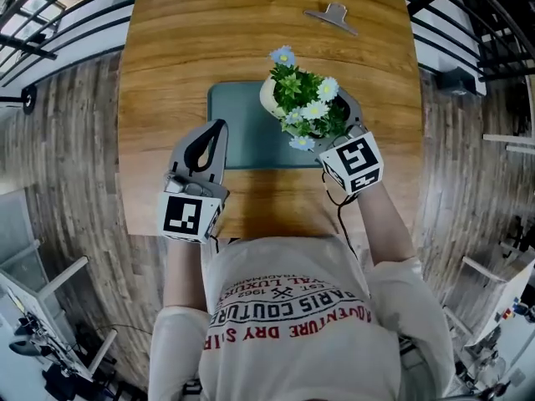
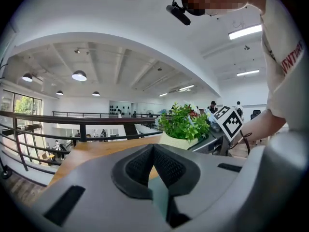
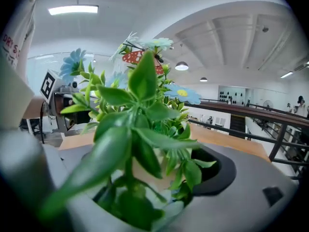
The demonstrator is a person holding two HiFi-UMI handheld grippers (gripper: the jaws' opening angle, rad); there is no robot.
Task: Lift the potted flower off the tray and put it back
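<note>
The potted flower (image 1: 305, 103) has green leaves, blue and white blooms and a cream pot (image 1: 269, 97). It is over the far right corner of the teal tray (image 1: 238, 124) and leans toward me. My right gripper (image 1: 324, 115) comes at it from the near right and is shut on the pot. Its jaws stand wide on either side, and leaves cover the fingertips. In the right gripper view the foliage (image 3: 140, 129) fills the space between the jaws. My left gripper (image 1: 217, 132) is shut and empty, over the tray's near left edge. From the left gripper view the plant (image 2: 186, 124) stands ahead.
The tray lies on a wooden table (image 1: 184, 57). A metal clip (image 1: 333, 15) rests near the far edge. Plank flooring and black railings (image 1: 50, 32) flank the table on both sides. My torso is against the near edge.
</note>
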